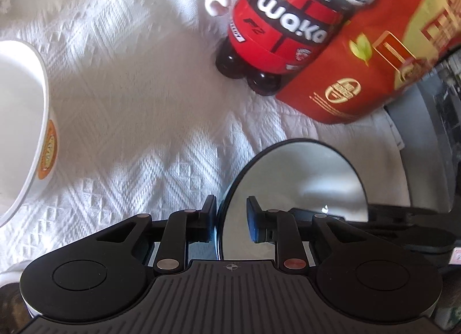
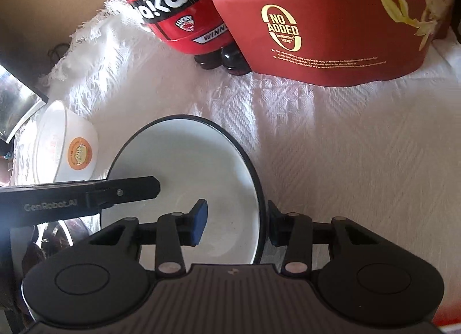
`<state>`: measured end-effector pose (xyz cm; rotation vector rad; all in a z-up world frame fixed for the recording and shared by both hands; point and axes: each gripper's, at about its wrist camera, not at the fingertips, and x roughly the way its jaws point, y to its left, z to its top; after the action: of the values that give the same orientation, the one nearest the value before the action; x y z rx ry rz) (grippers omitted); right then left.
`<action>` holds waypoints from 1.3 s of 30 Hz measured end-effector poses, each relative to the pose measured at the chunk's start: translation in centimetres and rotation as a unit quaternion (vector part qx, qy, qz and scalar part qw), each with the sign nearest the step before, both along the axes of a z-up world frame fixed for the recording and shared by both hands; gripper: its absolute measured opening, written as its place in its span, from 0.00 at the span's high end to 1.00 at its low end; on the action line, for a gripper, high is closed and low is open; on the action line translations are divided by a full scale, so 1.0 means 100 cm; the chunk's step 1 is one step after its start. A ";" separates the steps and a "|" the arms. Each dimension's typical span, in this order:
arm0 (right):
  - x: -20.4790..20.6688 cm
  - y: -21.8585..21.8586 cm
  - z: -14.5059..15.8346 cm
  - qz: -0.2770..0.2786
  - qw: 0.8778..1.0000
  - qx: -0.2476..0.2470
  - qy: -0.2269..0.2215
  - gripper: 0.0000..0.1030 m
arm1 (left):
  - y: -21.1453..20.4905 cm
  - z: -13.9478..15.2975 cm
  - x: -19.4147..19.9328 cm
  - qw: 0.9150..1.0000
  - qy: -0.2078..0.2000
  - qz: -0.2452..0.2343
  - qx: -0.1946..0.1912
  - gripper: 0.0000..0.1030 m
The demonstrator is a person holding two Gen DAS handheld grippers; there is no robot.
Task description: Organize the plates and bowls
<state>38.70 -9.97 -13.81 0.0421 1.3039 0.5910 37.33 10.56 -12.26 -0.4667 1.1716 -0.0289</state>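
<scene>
Two grippers work on one black-rimmed plate (image 2: 184,161), which sits over the white cloth (image 2: 345,146) on the near side of the red pouch (image 2: 331,31), apart from it. The left gripper (image 1: 232,220) has the plate's rim between its fingers and seems clamped on it, with one finger outside the rim and the blue pad on the white inner face. The right gripper (image 2: 236,223) straddles the rim on the side of the plate that is closer to the pouch. Its blue pad stands over the inner face and its other finger is mostly behind the rim, so I cannot tell if it already presses or only stands around the edge. To do this step well, I think both grips must be firm before any lift, the plate should stay level between the two hands, and the path should go away from the pouch, because the toy figure (image 2: 178,17) leaning at the pouch's side may fall easily. A likely goal is the white bowl (image 2: 77,135) with the orange sticker, which is well apart from the pouch, beyond the plate. Hidden things: the plate's underside, so whether it rests on the cloth or is already raised is not clear; the pouch's top is cut off; the dark things farthest from the pouch, under the left gripper, I cannot make out
</scene>
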 end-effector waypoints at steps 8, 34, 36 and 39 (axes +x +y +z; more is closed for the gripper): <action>-0.004 -0.004 0.009 -0.003 1.000 -0.006 -0.014 0.58 | 0.000 -0.007 0.003 1.000 0.008 -0.001 -0.025 0.79; -0.004 -0.003 0.019 -0.020 1.000 0.011 -0.005 0.57 | -0.007 0.024 0.011 1.000 -0.015 -0.010 -0.010 0.68; -0.005 -0.005 0.022 -0.027 1.000 0.012 -0.005 0.57 | -0.005 0.025 0.009 1.000 -0.011 -0.007 -0.014 0.68; -0.008 -0.005 0.026 -0.035 0.999 0.015 -0.003 0.57 | -0.002 0.027 0.007 1.000 -0.008 -0.004 -0.025 0.68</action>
<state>37.88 -10.45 -11.26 0.1106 1.2823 0.5515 38.00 10.36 -9.54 -0.5049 1.1588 -0.0681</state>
